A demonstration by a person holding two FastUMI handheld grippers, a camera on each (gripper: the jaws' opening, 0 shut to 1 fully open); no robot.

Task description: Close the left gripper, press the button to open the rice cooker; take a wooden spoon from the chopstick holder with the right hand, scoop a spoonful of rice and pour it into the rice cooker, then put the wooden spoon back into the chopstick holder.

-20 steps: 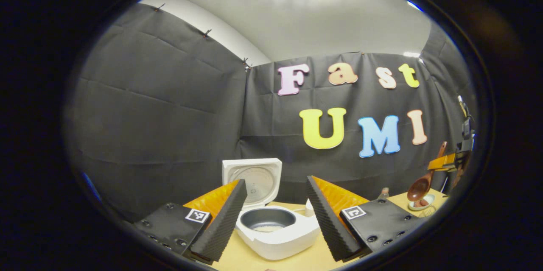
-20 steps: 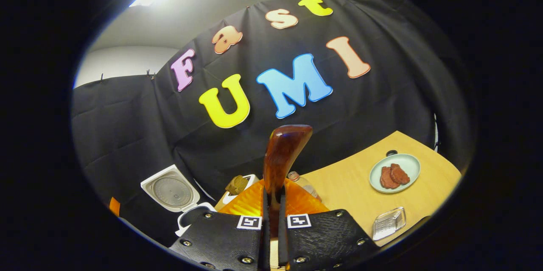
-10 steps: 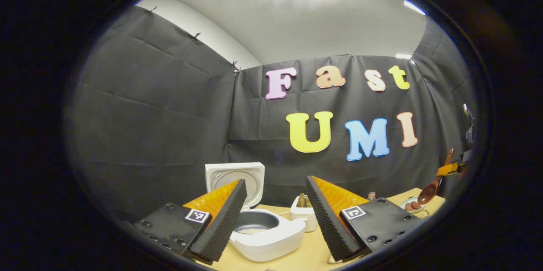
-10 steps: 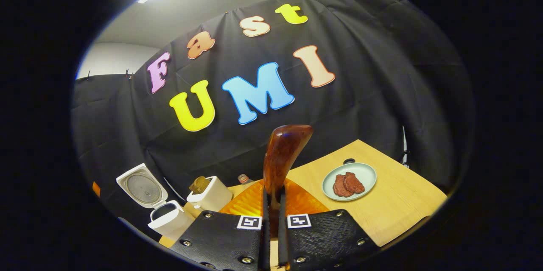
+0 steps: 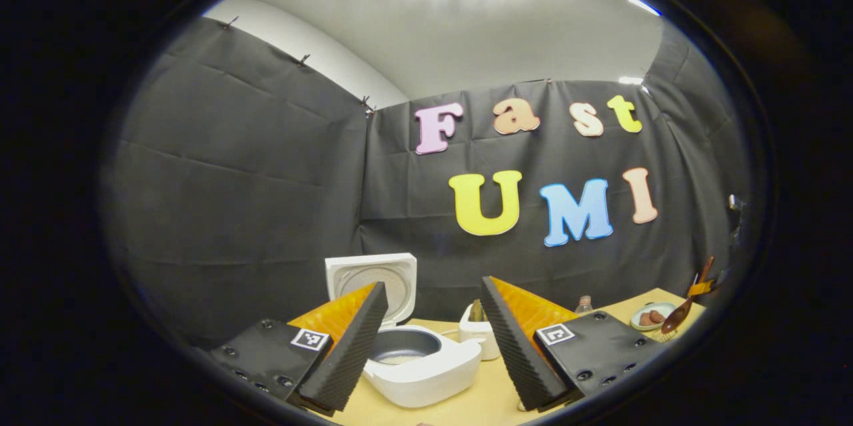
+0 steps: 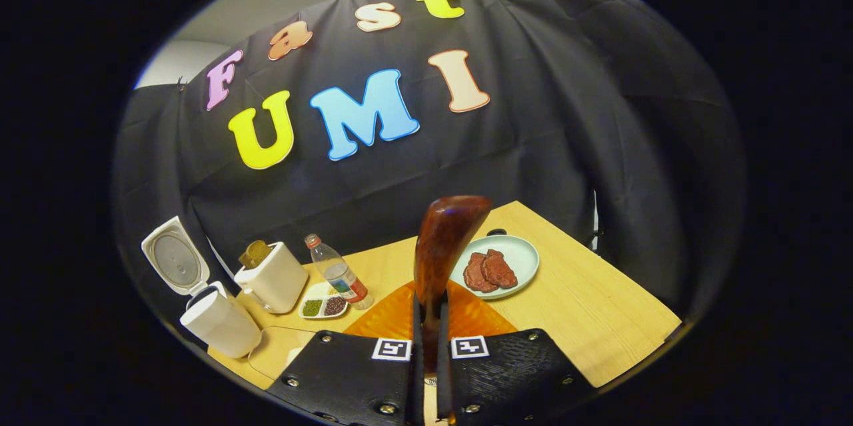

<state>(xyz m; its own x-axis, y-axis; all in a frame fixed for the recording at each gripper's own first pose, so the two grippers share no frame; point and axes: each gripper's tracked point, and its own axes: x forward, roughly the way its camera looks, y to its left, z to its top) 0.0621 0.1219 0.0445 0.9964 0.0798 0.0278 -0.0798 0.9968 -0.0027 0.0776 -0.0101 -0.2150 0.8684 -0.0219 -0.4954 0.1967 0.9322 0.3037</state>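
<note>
Table (image 6: 600,306) with bottle (image 6: 336,273) beside divided dish (image 6: 322,306)

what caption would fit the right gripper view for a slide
Right gripper shut on the wooden spoon above the table, rice cooker lid open at left.

The tabletop (image 6: 600,306) lies bare along its right edge and front right corner; a plate (image 6: 516,259) stands toward the back edge. At the left edge crowd the rice cooker (image 6: 216,323), chopstick holder (image 6: 273,279), bottle (image 6: 336,273) and small dish (image 6: 320,306)
</note>
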